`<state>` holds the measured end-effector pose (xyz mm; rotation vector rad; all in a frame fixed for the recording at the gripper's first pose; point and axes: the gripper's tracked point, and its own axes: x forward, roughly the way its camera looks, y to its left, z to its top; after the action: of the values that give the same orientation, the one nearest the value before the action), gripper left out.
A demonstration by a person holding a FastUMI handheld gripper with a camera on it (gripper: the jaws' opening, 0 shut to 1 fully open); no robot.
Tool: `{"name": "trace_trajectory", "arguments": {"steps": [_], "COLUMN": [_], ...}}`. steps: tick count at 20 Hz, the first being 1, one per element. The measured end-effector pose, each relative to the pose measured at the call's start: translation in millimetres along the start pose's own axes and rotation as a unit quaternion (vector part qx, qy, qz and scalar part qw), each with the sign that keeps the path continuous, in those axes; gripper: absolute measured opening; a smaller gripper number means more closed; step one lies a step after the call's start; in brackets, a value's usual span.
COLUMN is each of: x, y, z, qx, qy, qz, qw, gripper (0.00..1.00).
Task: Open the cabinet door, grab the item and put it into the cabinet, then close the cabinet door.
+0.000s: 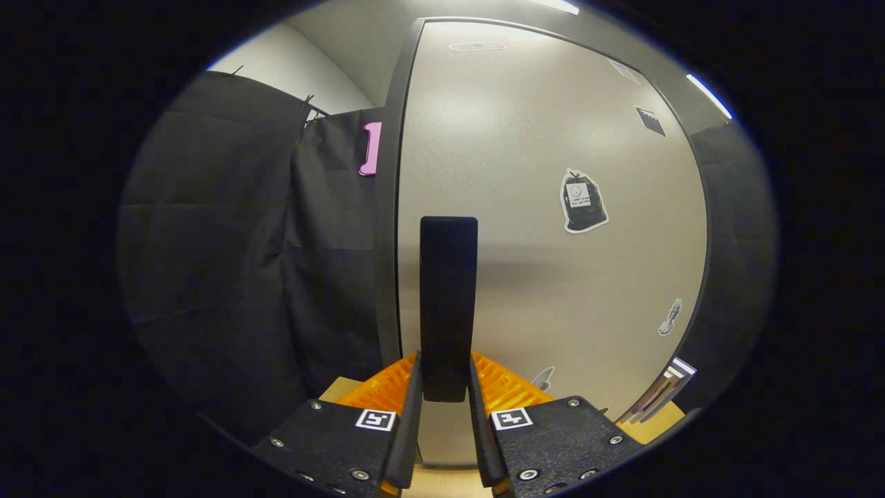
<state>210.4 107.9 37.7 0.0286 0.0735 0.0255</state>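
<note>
A grey cabinet door [532, 124] stands close in front of me, with a dark edge strip [388, 228] running down its left side. On the door is a black upright handle [448, 290]. My gripper [446, 373] is at the lower end of that handle, with one finger pressed against each side of it. The handle rises well above the fingertips [413, 377]. I cannot tell whether the door is fully closed or slightly ajar.
Several stickers are stuck on the door to the right of the handle, the largest a black bag shape [583, 200]. Black cloth [228, 263] hangs to the left of the door. A pale wooden surface [442, 481] lies under the gripper, and stacked papers or books [660, 394] sit at the lower right.
</note>
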Motion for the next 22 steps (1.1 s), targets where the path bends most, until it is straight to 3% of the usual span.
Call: {"name": "trace_trajectory", "arguments": {"steps": [6,15,22], "x": [-4,-36,-51], "y": [1,1,-8], "z": [-1,-1,-4], "qx": [-0.023,-0.038,-0.046], "qy": [0.001,0.009,0.024], "qz": [0.049,0.118,0.216], "qw": [0.999,0.992,0.975], "gripper": [0.24,0.23,0.2]}}
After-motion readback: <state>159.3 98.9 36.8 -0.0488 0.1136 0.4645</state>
